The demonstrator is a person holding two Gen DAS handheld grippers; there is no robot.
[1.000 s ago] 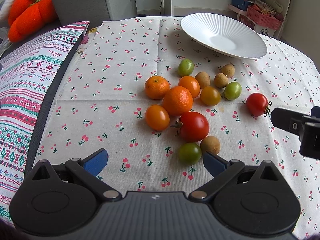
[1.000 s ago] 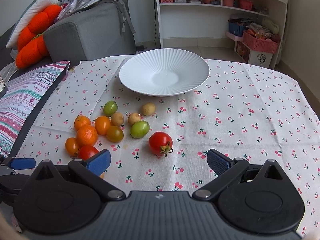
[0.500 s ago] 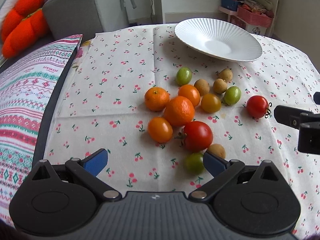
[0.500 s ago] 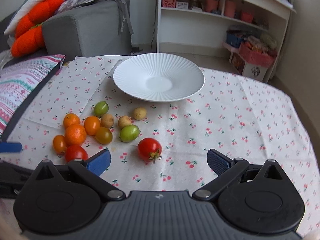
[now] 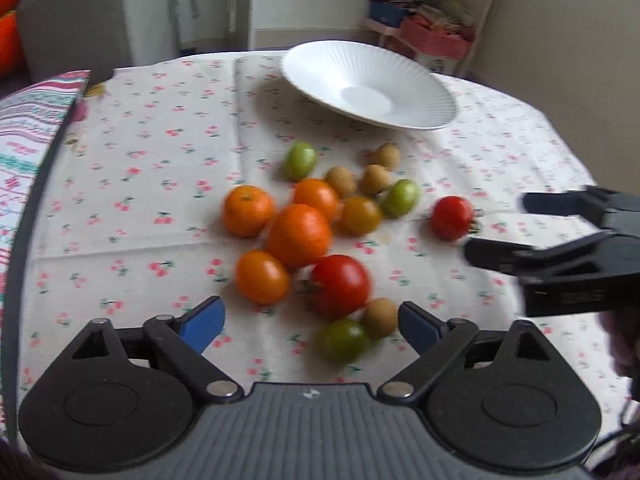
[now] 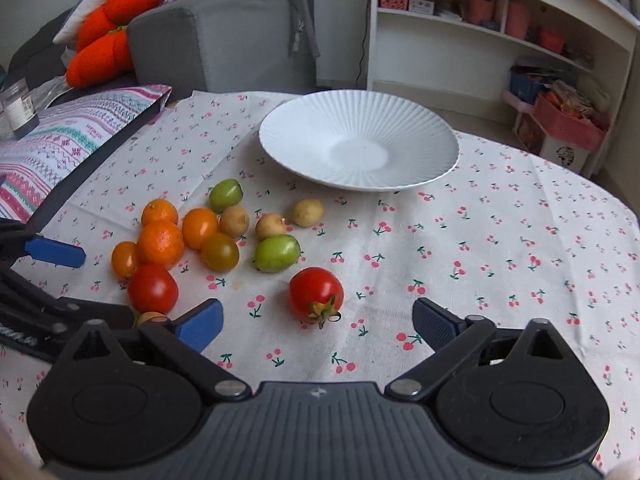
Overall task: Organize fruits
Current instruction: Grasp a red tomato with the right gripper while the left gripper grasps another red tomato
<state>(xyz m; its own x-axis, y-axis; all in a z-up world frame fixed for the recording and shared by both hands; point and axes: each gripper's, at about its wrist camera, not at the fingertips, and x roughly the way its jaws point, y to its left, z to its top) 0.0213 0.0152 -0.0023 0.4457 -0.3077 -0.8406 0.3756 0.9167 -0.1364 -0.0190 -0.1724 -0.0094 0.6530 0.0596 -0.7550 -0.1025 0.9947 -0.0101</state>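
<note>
A white ribbed plate (image 6: 360,148) (image 5: 368,84) stands empty at the back of the cherry-print cloth. In front of it lies a cluster of fruit: oranges (image 5: 298,234) (image 6: 160,242), green tomatoes (image 5: 300,160) and small brown fruits (image 5: 376,178). My left gripper (image 5: 310,324) is closing, its pads touching nothing; a red tomato (image 5: 340,286), a green one (image 5: 342,340) and a brown fruit (image 5: 380,322) lie at its tips. My right gripper (image 6: 316,324) is closing too, a lone red tomato (image 6: 316,292) just ahead between its blue pads, untouched.
A striped cushion (image 6: 60,136) lies along the table's left edge, with a grey sofa (image 6: 224,40) and orange plush (image 6: 104,40) behind. White shelves (image 6: 500,40) with a pink basket (image 6: 568,120) stand at the back right. Bare cloth spreads right of the fruit.
The right gripper has sunk toward the lone red tomato, which now sits near its tips. The left gripper has tilted, the fruit cluster sliding closer to its tips, and its pads stand slightly narrower.
</note>
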